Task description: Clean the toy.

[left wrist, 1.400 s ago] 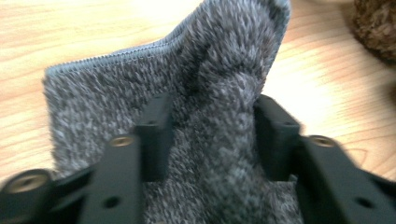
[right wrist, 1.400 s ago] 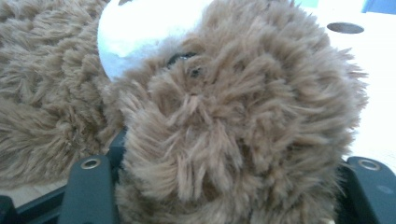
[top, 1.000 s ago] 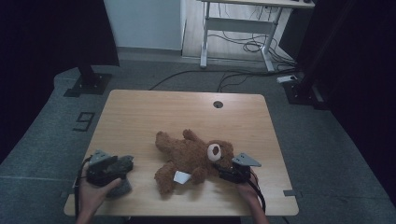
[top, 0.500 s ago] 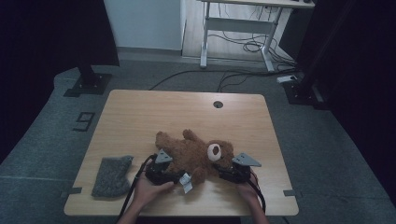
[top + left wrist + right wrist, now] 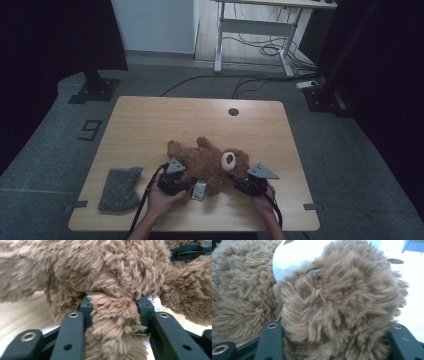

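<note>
Moved across from the lower left of the high view, where it lay on the grey knitted fabric piece [image 5: 120,186] a second ago, the left gripper [image 5: 176,181] now sits at the lower centre against the brown plush teddy bear [image 5: 210,162]; the grey piece is left alone near the light wooden table's [image 5: 150,120] lower-left corner. Its jaws have just been closing, and the left gripper view shows a shaggy limb of the bear [image 5: 115,322] pinched between the two black pads, the fur bulging above and below them. The left hand [image 5: 162,200] comes in from the bottom edge with the forearm angled up and to the right. The right hand [image 5: 260,202] enters from the bottom right, its right gripper [image 5: 247,182] pressed to the bear's head; those jaws have also just been closing, and in the right gripper view the furry head [image 5: 342,302] fills the gap between them, touching both black arms. The bear lies on its back at the lower centre of the table, head to the right, pale muzzle [image 5: 229,160] upward, limbs spread. A white sewn-in label [image 5: 199,190] sticks out beside the left gripper. The fur is long and tufted; the tabletop is smooth, with a round cable hole [image 5: 233,111] near its far edge.
</note>
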`<state>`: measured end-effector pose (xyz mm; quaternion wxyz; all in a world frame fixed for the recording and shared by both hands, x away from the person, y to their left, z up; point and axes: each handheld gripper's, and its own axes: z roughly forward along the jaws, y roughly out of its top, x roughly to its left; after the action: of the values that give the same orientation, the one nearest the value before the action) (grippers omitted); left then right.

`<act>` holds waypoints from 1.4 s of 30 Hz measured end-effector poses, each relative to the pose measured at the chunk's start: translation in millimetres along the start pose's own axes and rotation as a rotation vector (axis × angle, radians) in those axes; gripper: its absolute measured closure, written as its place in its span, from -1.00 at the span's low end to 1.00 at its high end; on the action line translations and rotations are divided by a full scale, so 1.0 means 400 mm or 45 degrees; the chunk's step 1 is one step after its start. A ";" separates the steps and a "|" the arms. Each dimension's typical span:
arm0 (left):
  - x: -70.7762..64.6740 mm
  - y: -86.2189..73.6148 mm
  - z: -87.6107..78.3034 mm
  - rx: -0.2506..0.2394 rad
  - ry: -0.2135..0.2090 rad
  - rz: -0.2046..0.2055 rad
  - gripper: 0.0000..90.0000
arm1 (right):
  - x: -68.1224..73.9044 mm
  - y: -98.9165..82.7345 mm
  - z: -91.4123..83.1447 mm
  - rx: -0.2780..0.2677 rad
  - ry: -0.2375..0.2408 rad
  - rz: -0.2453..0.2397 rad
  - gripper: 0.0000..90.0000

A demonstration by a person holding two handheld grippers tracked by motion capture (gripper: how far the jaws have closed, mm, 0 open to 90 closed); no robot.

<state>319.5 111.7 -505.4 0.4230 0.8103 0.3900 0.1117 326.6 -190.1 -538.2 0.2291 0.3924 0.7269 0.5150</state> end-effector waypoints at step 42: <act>0.085 0.000 -0.121 -0.129 0.085 -0.068 -0.25 | -0.054 0.036 -0.060 -0.094 -0.098 0.022 -0.63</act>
<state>317.5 165.2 -480.6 0.4530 0.7730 0.4191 0.1468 326.3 -219.0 -517.5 0.2669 0.4095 0.6946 0.5278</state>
